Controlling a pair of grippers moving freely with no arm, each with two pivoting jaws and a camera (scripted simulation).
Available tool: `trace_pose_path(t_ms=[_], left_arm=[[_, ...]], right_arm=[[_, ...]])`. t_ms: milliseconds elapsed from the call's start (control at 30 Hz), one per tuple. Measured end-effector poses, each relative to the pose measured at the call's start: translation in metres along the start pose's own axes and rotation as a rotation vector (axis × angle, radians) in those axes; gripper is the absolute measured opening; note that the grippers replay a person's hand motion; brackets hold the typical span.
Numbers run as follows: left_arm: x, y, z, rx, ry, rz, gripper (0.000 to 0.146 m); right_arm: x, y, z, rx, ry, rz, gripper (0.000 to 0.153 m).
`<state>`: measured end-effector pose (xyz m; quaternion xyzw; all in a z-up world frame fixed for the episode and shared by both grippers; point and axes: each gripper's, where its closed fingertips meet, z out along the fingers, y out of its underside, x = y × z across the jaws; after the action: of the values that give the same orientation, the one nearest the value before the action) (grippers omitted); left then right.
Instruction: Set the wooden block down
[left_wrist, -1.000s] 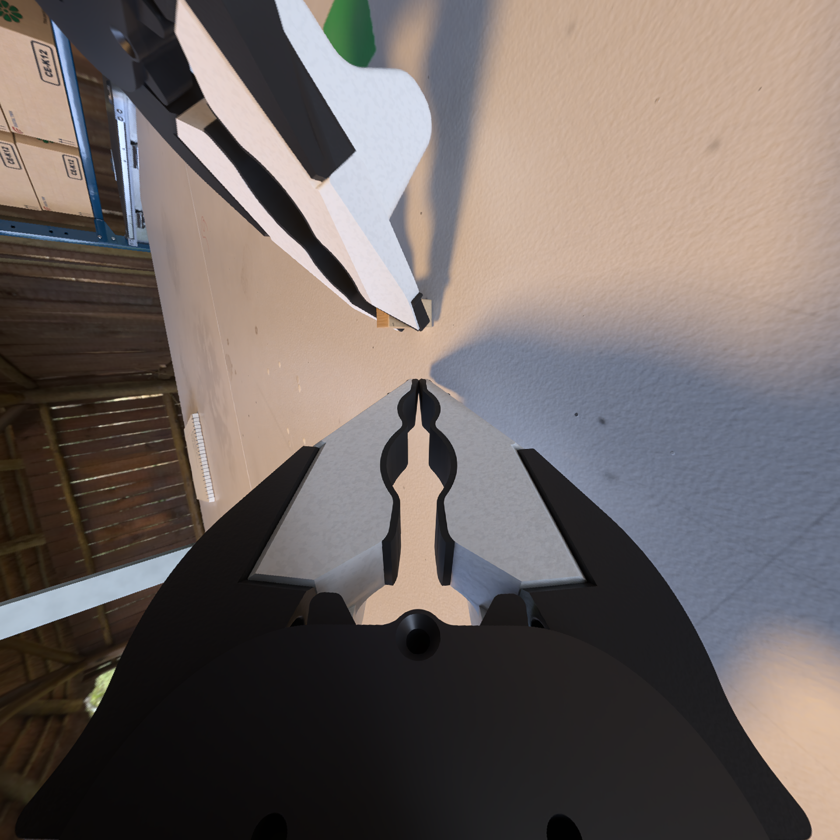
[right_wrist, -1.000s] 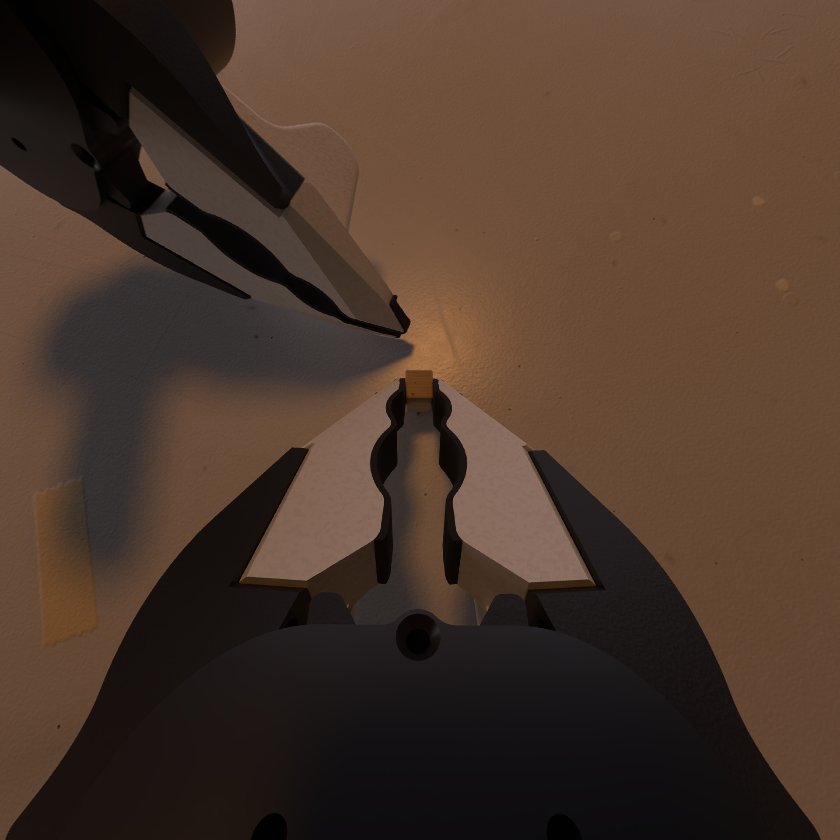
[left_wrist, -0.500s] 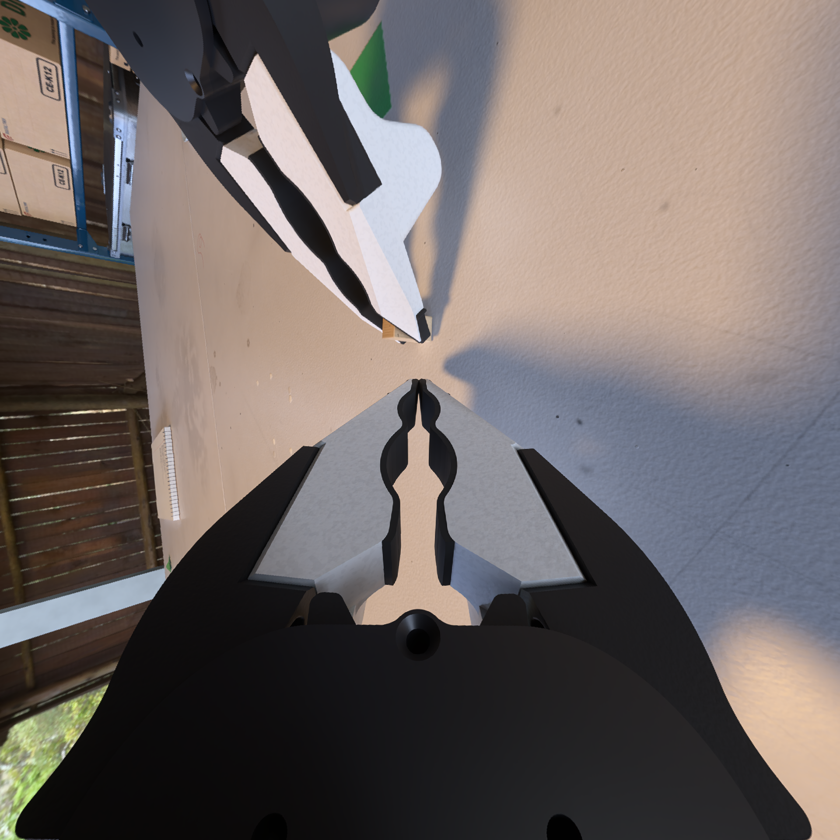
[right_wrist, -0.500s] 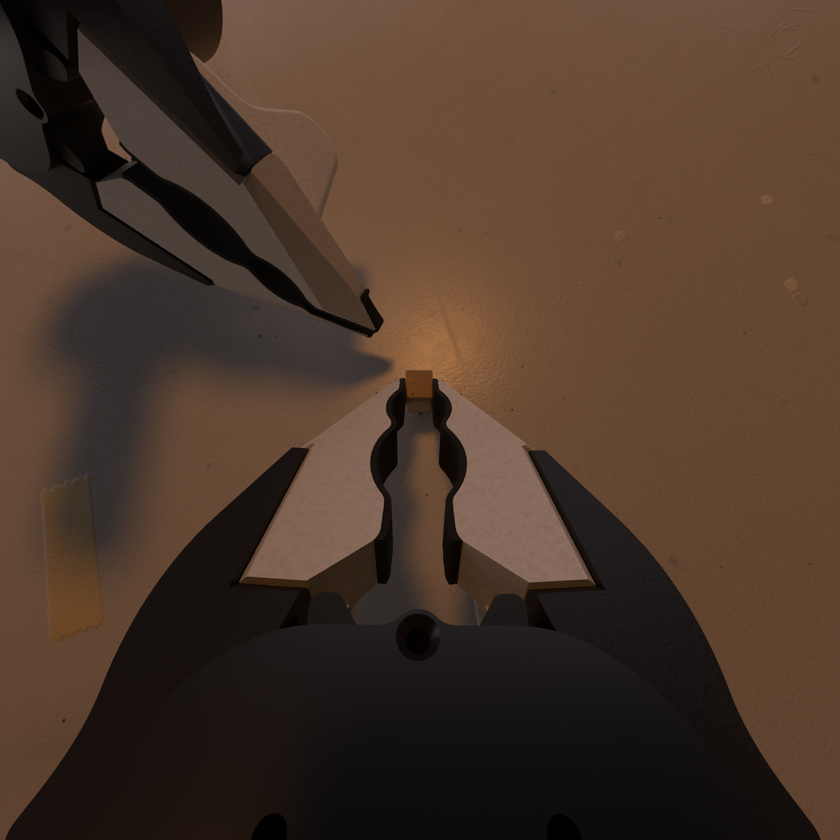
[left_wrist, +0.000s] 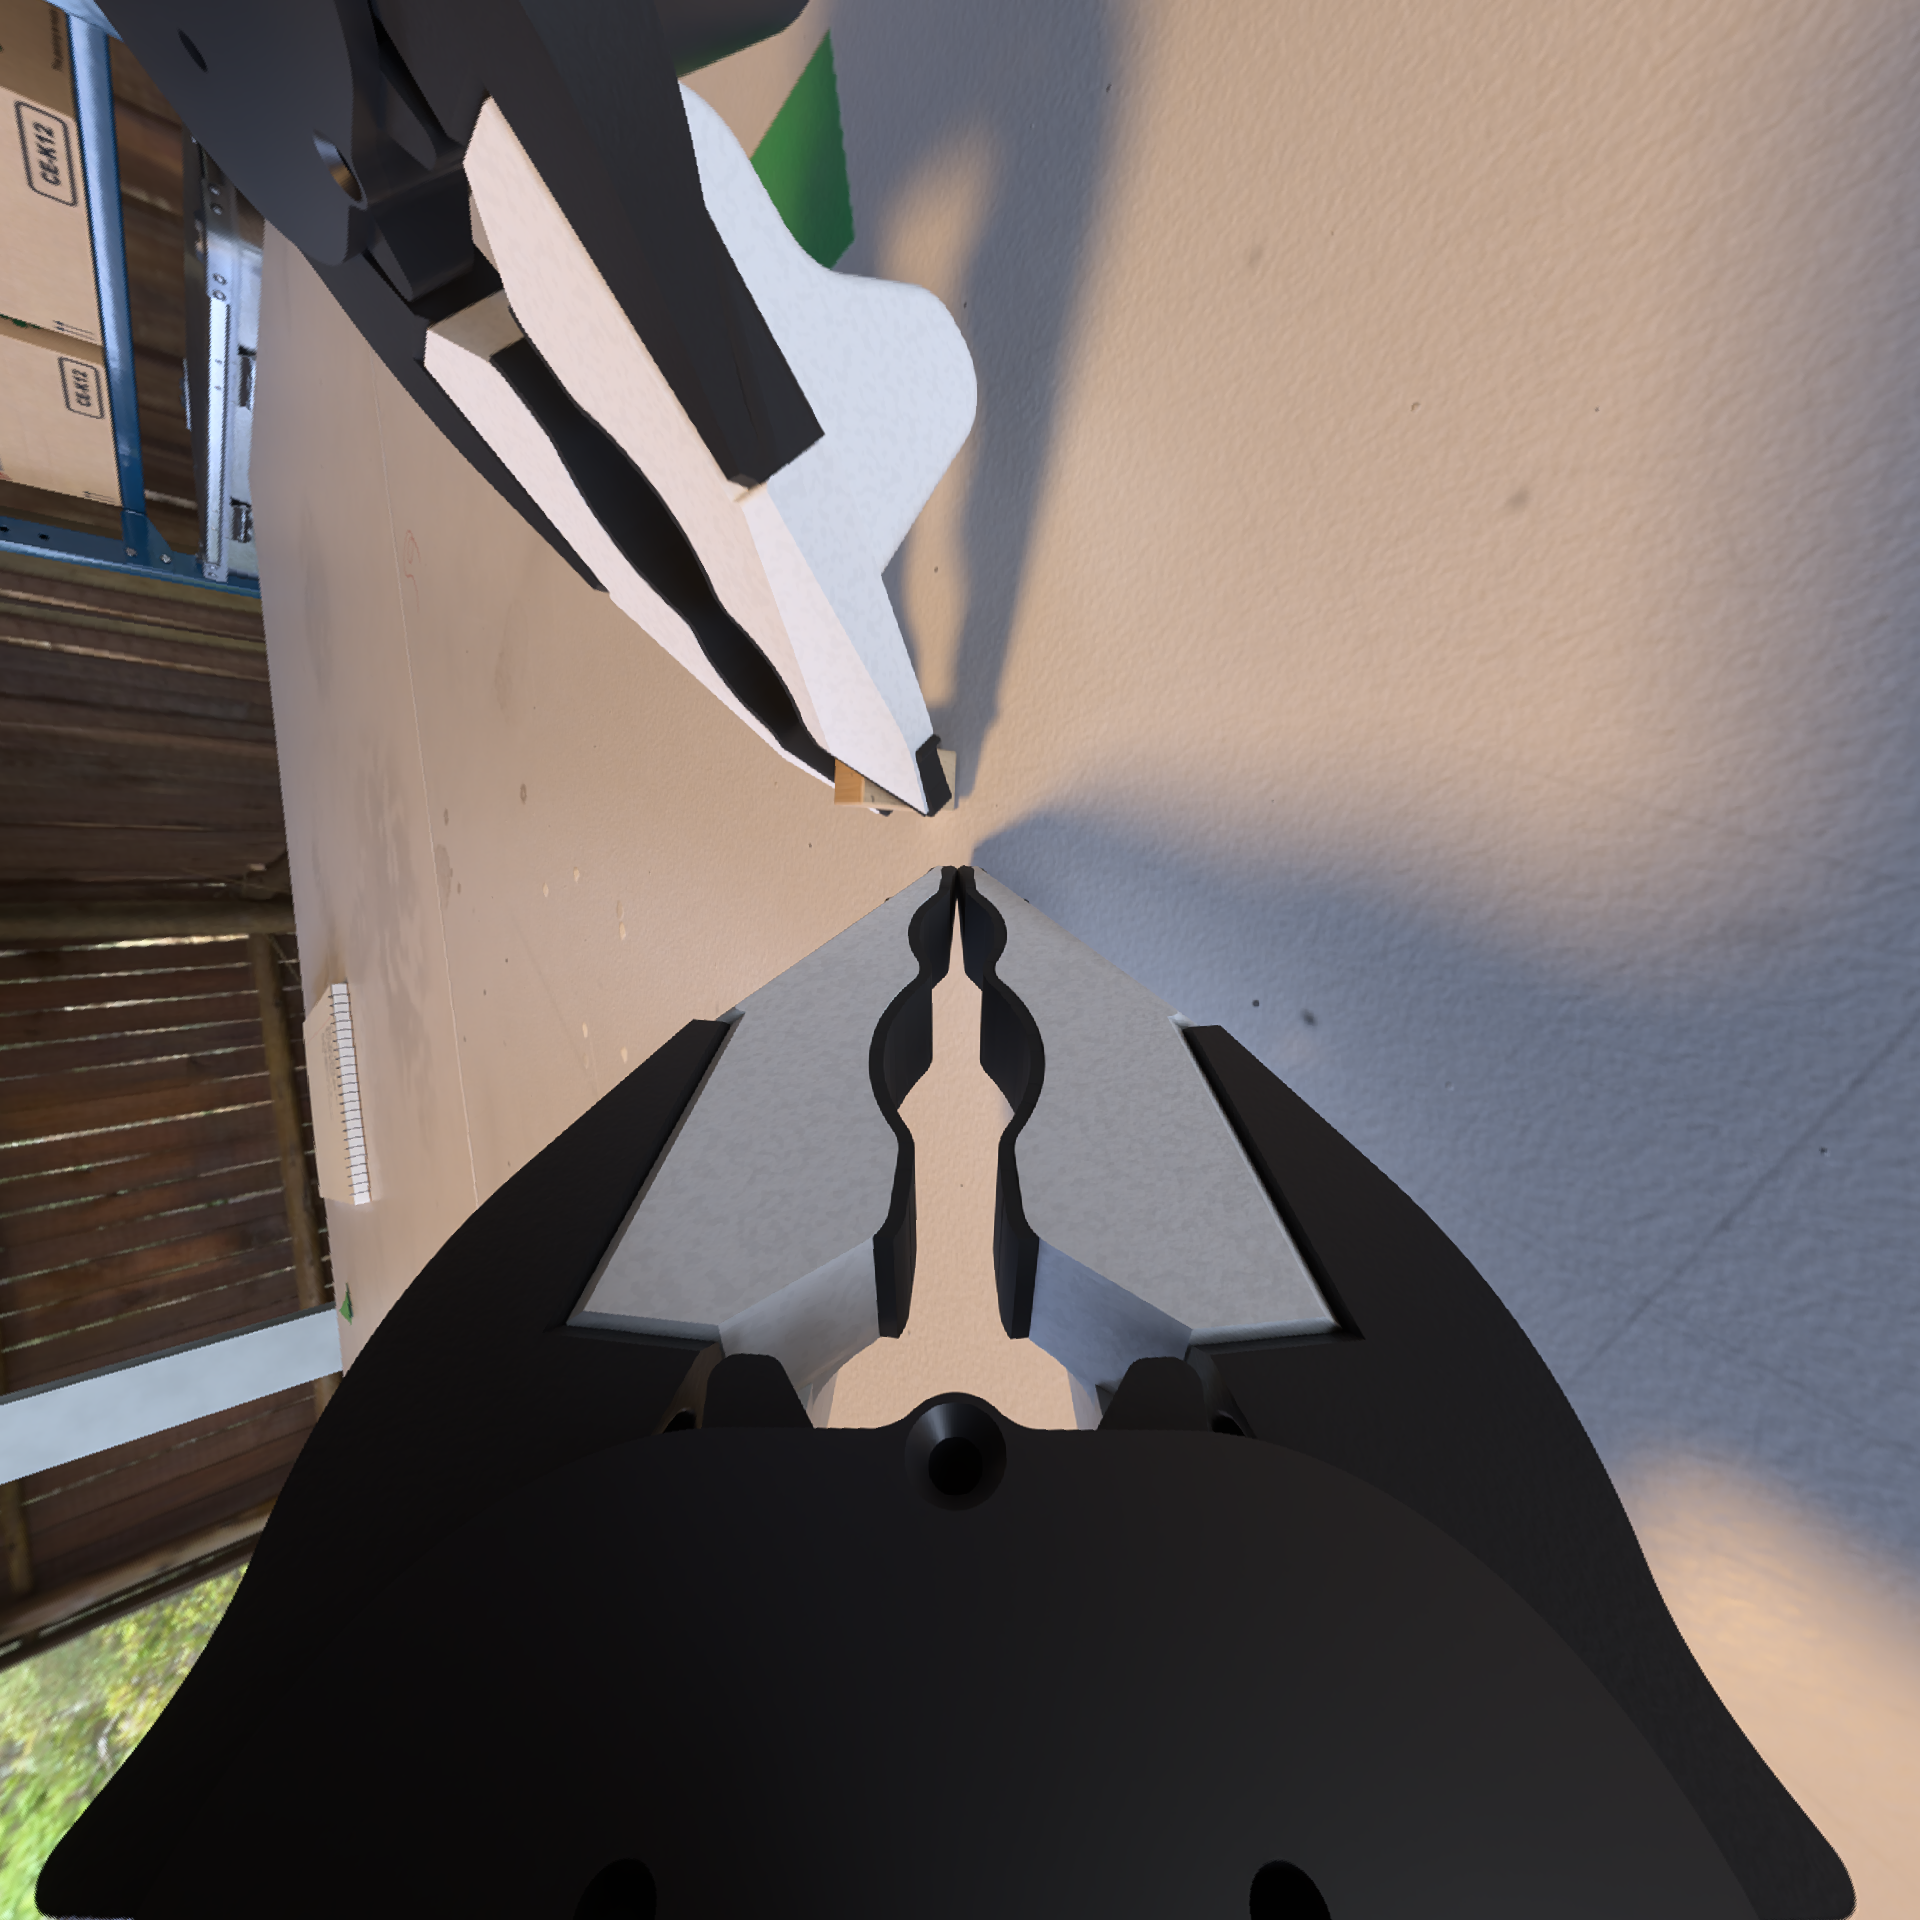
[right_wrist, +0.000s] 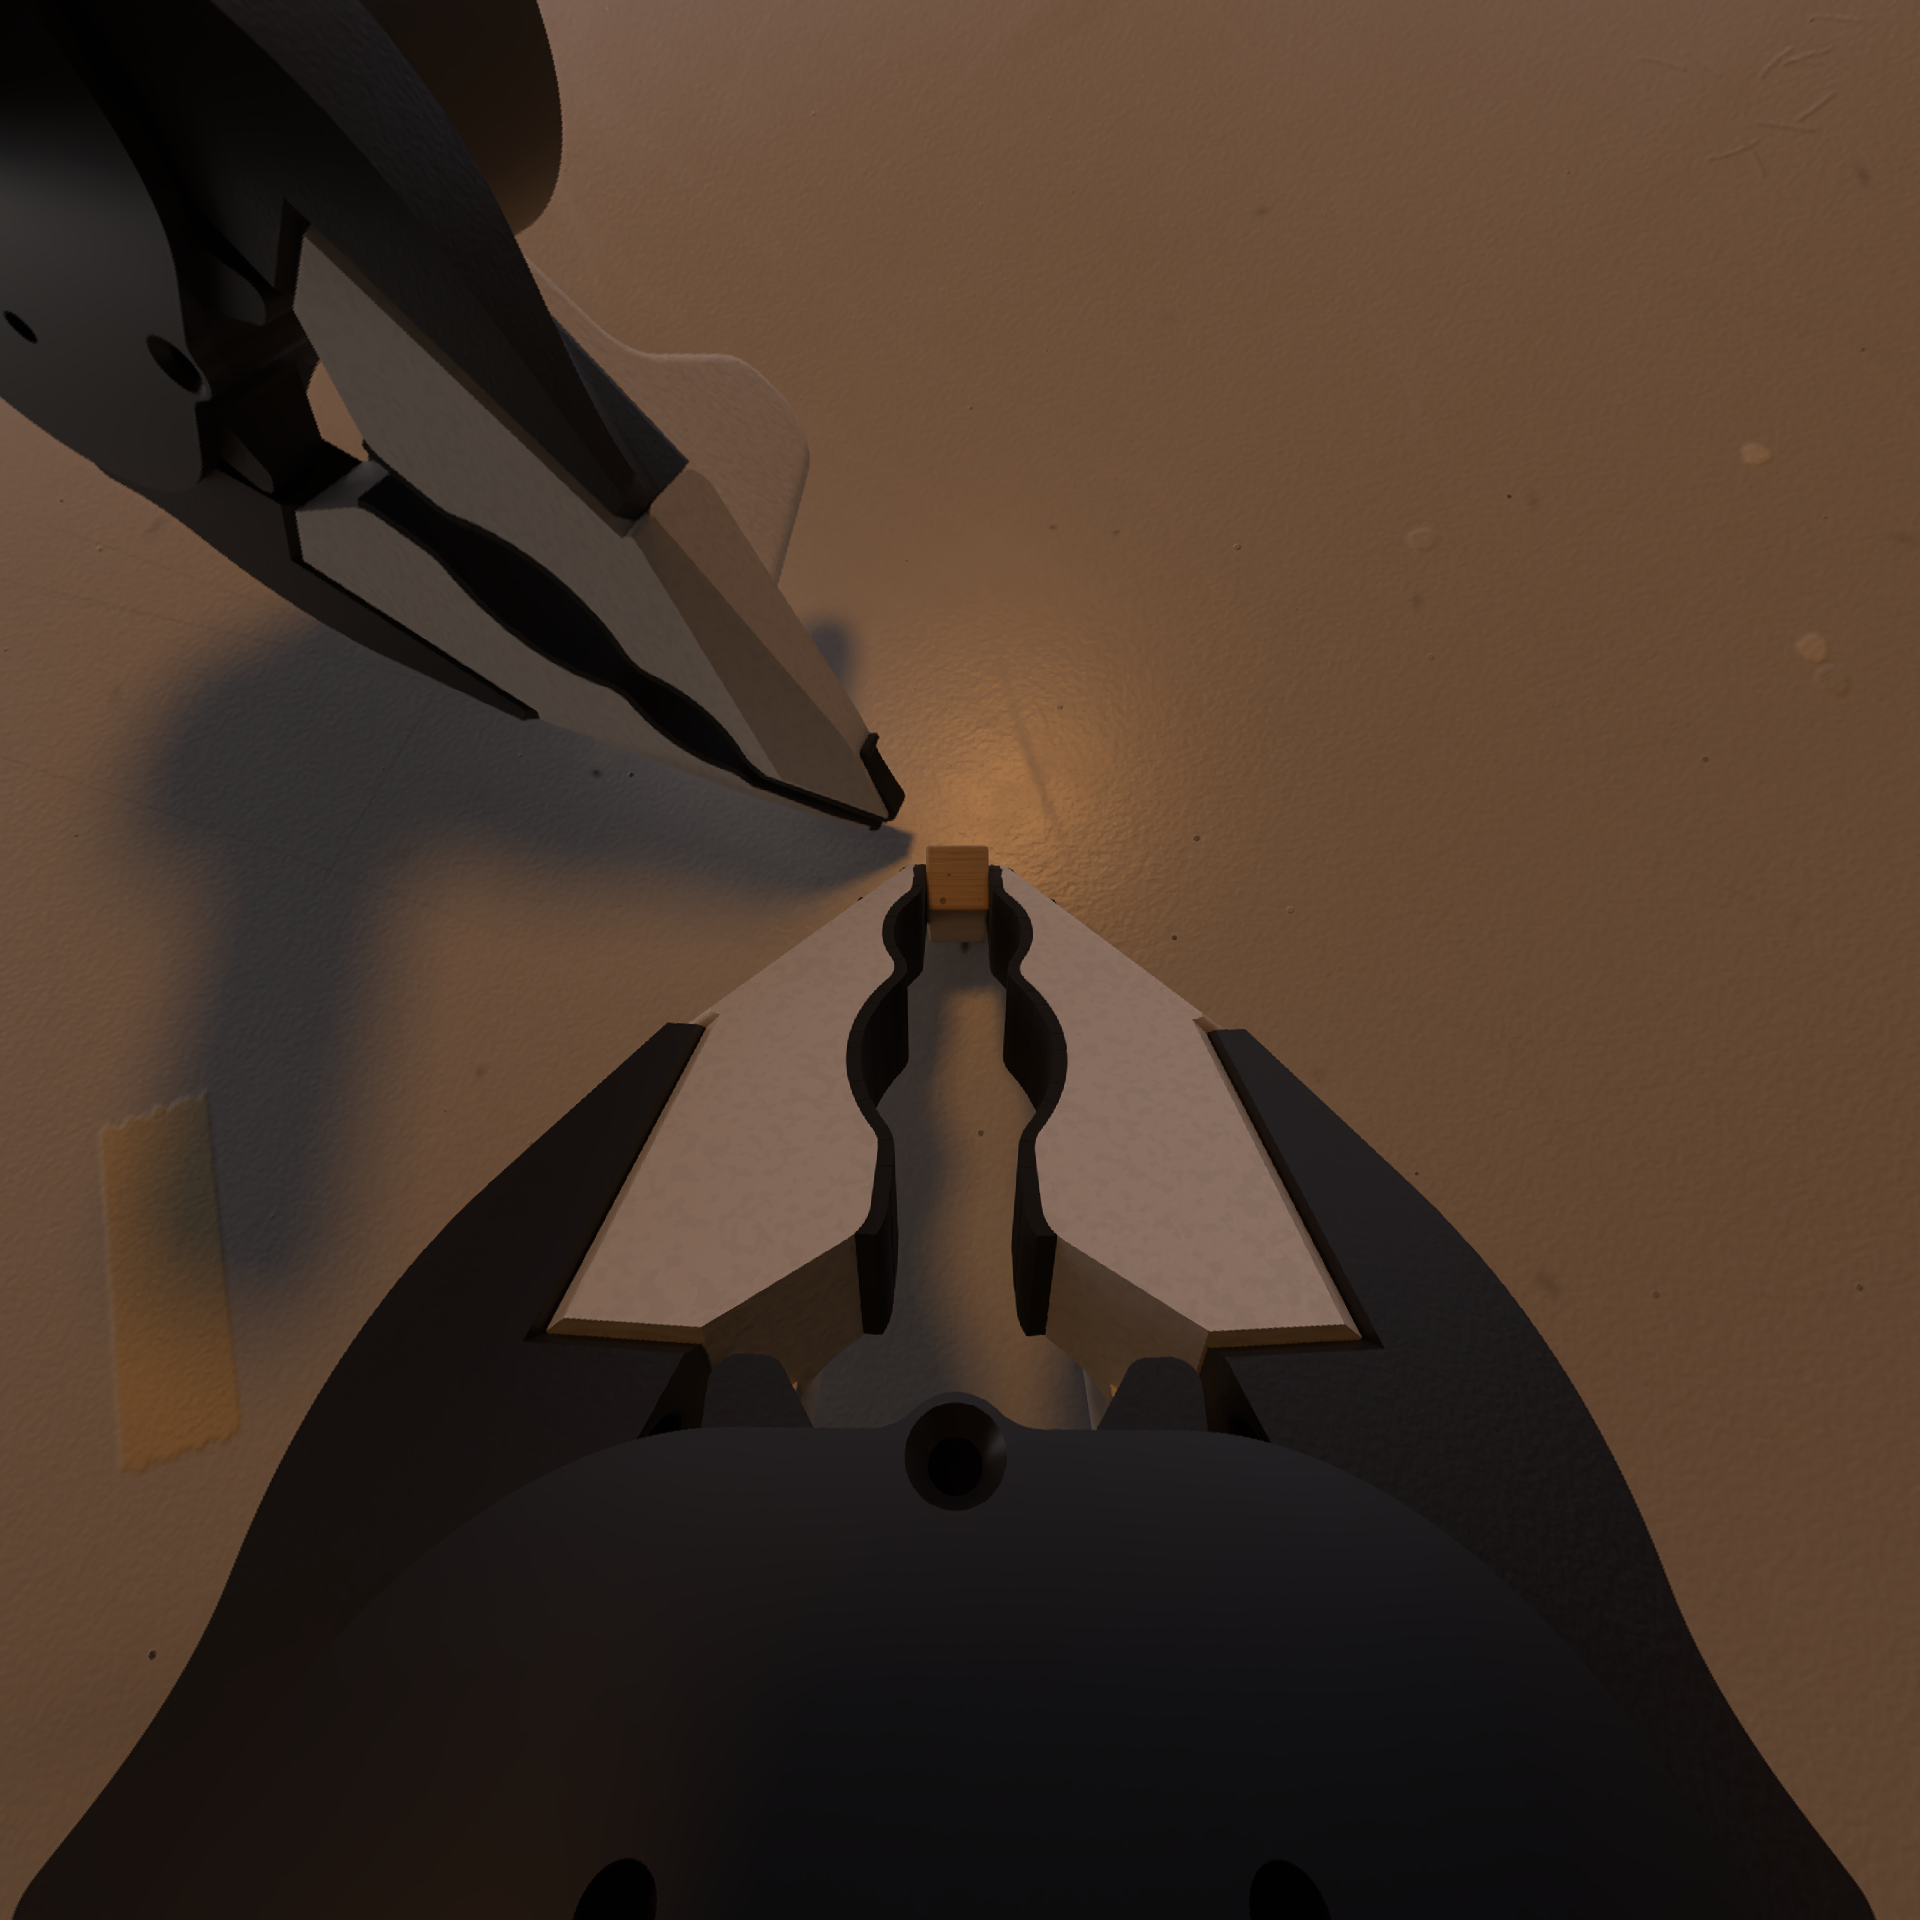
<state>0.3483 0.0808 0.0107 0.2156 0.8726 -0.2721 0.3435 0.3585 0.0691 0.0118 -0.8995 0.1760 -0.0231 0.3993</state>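
In the right wrist view a strip of tan tape (right_wrist: 166, 1283) lies flat at the far left of the tabletop (right_wrist: 1351, 520), and beside it the left gripper (right_wrist: 881, 805) slants down from the upper left, its fingertips pressed together on nothing, just short of the wooden block (right_wrist: 957, 876). That small wooden block sits pinched between the tips of the right gripper (right_wrist: 957, 883), low over the tabletop, though whether it touches the surface cannot be told. In the left wrist view a white notepad (left_wrist: 343, 1091) lies near the tabletop's left edge, and the right gripper reaches in from the upper left with the block just showing at its tips.
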Motion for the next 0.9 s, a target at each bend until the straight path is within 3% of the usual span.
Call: trace_pose_path(t_ms=[900], left_arm=[[-0.0023, -0.0037, 0.0045, -0.003, -0.021, -0.001, 0.0]], right_arm=[[0.0004, -0.0003, 0.0003, 0.0, 0.014, 0.01, 0.01]])
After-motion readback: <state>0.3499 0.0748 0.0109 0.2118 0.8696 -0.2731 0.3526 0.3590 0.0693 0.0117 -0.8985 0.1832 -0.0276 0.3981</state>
